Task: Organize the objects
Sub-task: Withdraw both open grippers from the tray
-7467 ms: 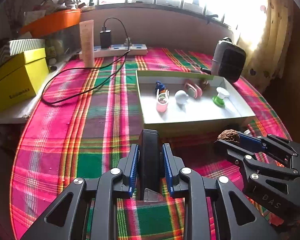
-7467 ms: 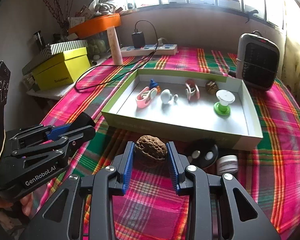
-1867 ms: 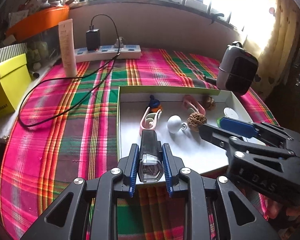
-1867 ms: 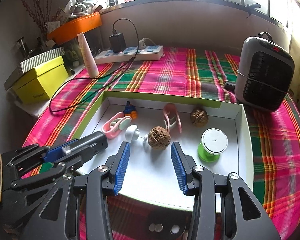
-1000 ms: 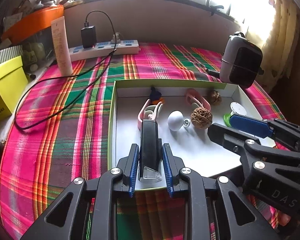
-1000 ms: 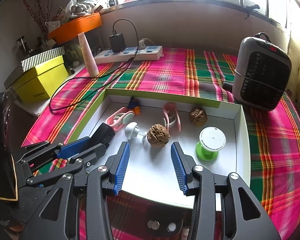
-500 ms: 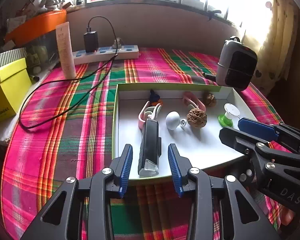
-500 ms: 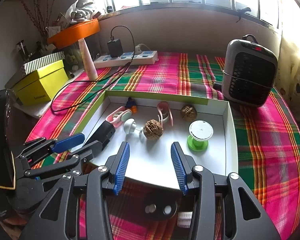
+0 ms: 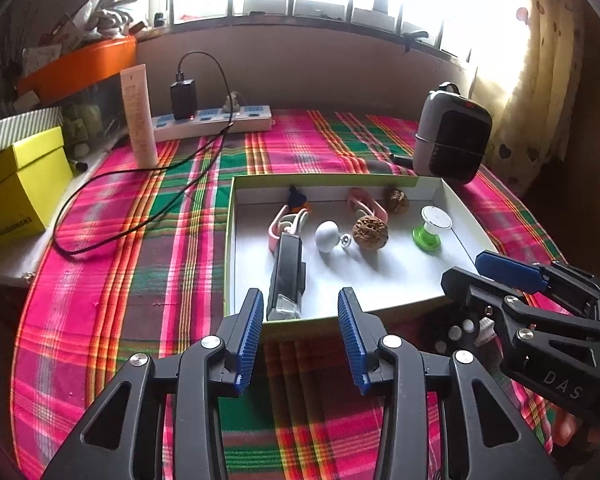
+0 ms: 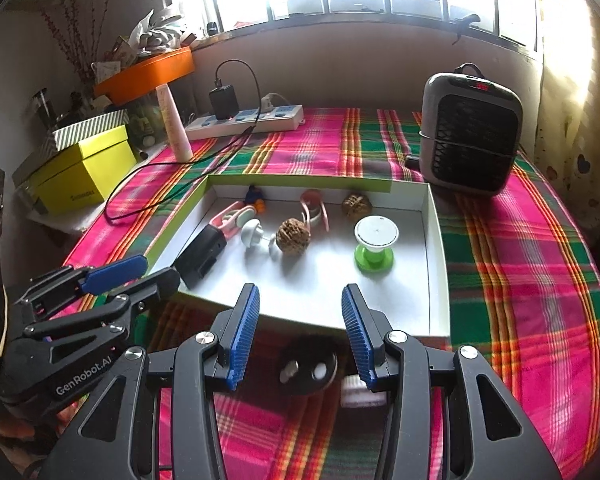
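The left wrist view looks forward and down along its spread fingers [image 9: 252, 336] from the near left corner of the white tray [image 9: 230, 240], close to its rim, facing the window wall; the right wrist view looks the same way from the tray's [image 10: 434, 256] near edge, slightly further right and equally close; both share the whole tray, the power strip [image 9: 212, 122] beyond it and the heater [image 10: 470, 134] behind its far right corner; each view catches the other gripper beside the tray.
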Available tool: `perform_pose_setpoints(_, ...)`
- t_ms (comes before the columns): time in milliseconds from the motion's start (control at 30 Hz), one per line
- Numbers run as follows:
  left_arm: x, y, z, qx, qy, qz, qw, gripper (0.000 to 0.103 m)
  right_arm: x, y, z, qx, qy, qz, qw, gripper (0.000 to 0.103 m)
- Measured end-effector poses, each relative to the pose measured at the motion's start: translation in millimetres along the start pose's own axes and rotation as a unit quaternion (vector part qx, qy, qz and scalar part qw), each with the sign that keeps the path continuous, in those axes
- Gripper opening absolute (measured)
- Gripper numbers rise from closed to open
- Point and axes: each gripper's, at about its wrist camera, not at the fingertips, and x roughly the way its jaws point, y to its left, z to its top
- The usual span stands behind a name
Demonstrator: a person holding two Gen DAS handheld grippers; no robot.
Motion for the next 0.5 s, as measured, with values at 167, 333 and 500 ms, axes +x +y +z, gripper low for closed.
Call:
perform_pose_setpoints(167,-7,-5,-5,0.005,0.001,-0.004,1.0000,0.037,-7,-1,-9,-0.003,-0.003,-0.007,1.000,0.044)
perform_pose_setpoints(333,-12,-11,-9,0.010,-0.001,-0.009,0.9999,0.038,-14,-6,-18,0.004,-0.002,-0.006,1.000,0.045)
perform_pose_setpoints(500,-17,-15,-13,0.010,-0.003,-0.010,0.9999,0.038,-21,-12,-26,0.008,-0.002,-0.011,1.000,0.045)
